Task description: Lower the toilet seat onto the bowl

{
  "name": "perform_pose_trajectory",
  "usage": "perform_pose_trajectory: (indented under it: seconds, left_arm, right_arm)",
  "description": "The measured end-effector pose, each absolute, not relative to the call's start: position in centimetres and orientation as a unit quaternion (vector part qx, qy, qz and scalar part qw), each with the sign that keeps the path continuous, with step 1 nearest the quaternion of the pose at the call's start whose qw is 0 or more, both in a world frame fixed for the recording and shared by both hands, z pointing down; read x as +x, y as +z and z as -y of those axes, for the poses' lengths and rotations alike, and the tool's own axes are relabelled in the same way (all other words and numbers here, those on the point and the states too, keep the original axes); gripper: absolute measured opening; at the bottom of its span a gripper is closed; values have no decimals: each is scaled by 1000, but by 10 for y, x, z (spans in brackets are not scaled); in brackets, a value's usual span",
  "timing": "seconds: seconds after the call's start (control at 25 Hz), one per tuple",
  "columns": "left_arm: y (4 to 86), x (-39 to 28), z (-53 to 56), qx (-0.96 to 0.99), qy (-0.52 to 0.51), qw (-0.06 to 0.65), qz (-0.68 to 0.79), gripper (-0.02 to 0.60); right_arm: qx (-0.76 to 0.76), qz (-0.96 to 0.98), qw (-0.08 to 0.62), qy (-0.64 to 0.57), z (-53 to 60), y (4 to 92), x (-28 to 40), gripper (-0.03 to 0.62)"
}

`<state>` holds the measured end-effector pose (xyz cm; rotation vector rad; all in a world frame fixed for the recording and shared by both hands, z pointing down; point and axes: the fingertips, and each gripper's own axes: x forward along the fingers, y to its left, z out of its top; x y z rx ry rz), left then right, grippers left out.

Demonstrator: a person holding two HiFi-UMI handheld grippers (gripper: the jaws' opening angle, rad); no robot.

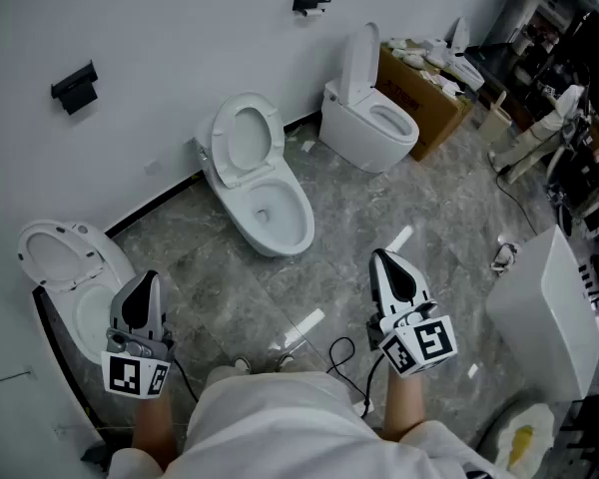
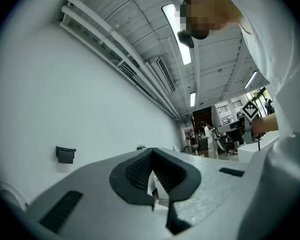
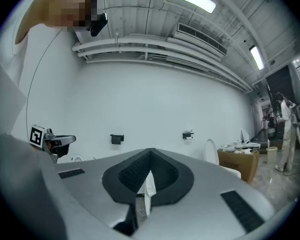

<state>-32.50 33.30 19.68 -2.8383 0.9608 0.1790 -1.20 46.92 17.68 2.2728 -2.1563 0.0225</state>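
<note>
Left tongs, right tongs both pressed together, empty; raised toilet seat well ahead, between them.

No word, number or brand name can be read anywhere. The only sign-like marks are the black-and-white square patterns on the left marker cube of the left claw and the right marker cube of the right claw; they carry no letters. The cardboard box bears faint print on its side, too small to make out.
</note>
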Motion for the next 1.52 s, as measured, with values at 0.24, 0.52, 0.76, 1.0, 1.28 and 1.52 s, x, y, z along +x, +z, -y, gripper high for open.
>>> perform_pose_trajectory:
  seconds: [0.24,0.52,0.76,1.0,1.28,1.52]
  left_arm:
    - [200,-325,-335,-943,58,71,-320,3]
    - [201,-324,-335,-942,59,67,-323,4]
    - [205,-321,-336,-941,55,64,-327,3]
    - [207,-316,-335,-939,54,64,-334,4]
    - [209,-304,-339,-935,47,64,-345,3]
    - [210,-283,-345,-934,41,69,-349,4]
  right_arm:
    - [724,689,5,9,-470,181,-13,-3]
    - [720,694,8,12,-466,183,-14,-3]
    - [714,699,-23,29,-462,185,-7,-2]
    - [708,706,0,21,-455,186,6,36]
    - [687,725,34,-22,-444,178,17,290]
    - [696,717,19,-23,-447,183,45,380]
